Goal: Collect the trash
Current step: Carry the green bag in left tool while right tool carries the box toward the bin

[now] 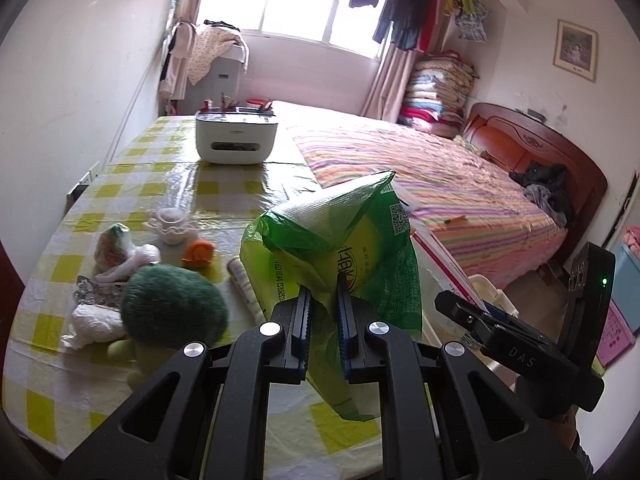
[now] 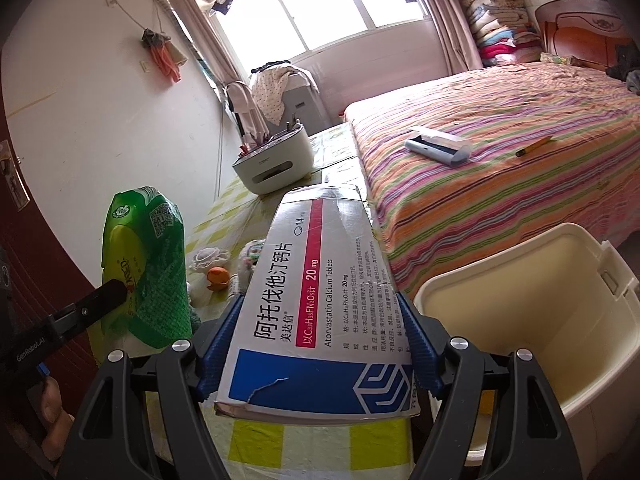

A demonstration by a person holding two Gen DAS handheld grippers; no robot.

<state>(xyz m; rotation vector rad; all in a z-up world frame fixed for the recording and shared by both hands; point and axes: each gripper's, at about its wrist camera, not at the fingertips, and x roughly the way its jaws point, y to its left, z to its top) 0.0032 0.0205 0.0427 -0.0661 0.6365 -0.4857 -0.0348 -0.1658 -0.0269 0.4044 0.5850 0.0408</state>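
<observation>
My left gripper (image 1: pixel 323 300) is shut on a green plastic wrapper bag (image 1: pixel 340 240) and holds it up above the table's right edge; the bag also shows in the right wrist view (image 2: pixel 148 268). My right gripper (image 2: pixel 322 320) is shut on a white, blue and red medicine box (image 2: pixel 320 300), held over the table edge beside a cream bin (image 2: pixel 520 320). The bin looks empty inside. The box's edge shows behind the bag in the left wrist view (image 1: pixel 440 264). The right gripper's body appears at the right of the left wrist view (image 1: pixel 520 344).
On the yellow-checked tablecloth (image 1: pixel 60 380) lie crumpled white tissues (image 1: pixel 94 322), a foil wrapper (image 1: pixel 96 294), a green plush toy (image 1: pixel 172 308), an orange peel (image 1: pixel 198 254), a white tube (image 1: pixel 244 284) and a white candle holder (image 1: pixel 172 224). A white organizer box (image 1: pixel 236 136) stands farther back. A striped bed (image 1: pixel 440 184) lies right.
</observation>
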